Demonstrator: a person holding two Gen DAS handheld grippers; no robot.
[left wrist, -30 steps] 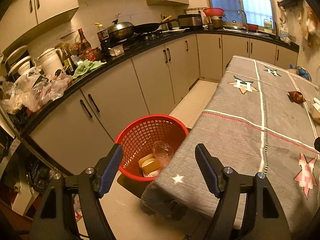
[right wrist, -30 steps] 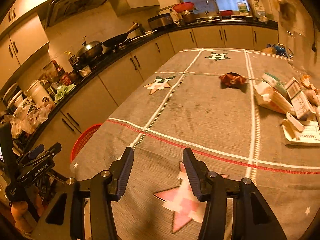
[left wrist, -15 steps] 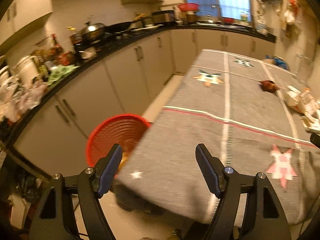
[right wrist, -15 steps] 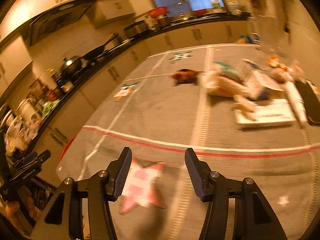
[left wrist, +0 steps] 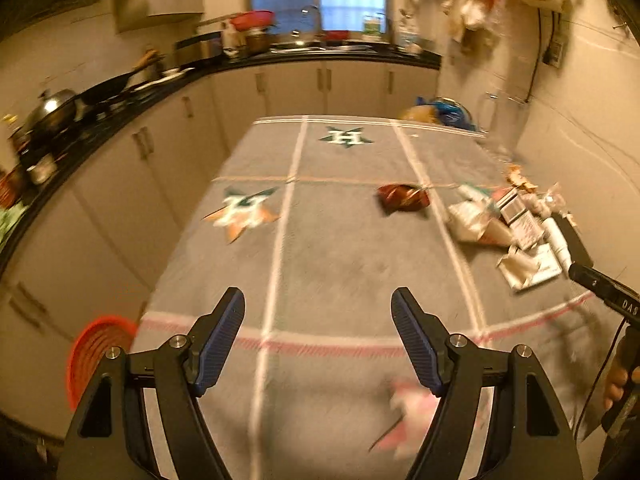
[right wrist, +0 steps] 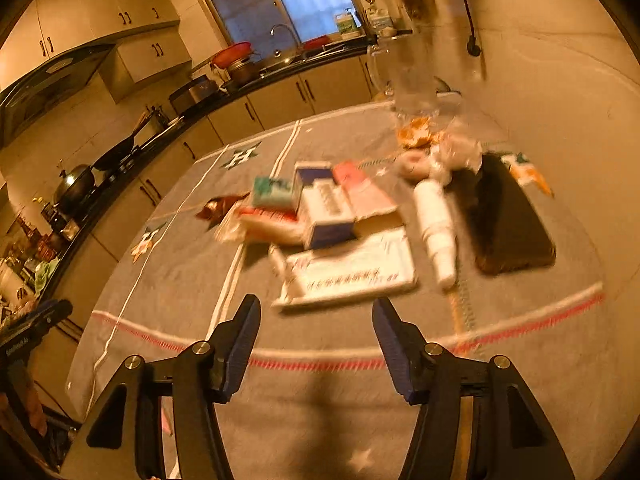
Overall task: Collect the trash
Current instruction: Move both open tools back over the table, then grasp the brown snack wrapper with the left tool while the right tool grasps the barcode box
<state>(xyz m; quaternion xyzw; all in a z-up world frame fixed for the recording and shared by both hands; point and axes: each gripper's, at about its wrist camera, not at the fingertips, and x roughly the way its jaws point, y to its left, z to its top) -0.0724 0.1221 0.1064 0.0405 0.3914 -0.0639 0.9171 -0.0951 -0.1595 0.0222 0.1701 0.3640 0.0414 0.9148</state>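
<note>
Fingers of your left gripper are spread and empty, swung off the red basket now at their left, while your right gripper opens, nothing between, onto the trash pile just ahead: next pick lined up.

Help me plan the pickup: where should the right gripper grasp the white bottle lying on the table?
Grip the white bottle across its round body near the middle, coming down from above. It lies flat, pointing away, so the open right gripper, jaws still opening, can straddle its narrow width.
</note>
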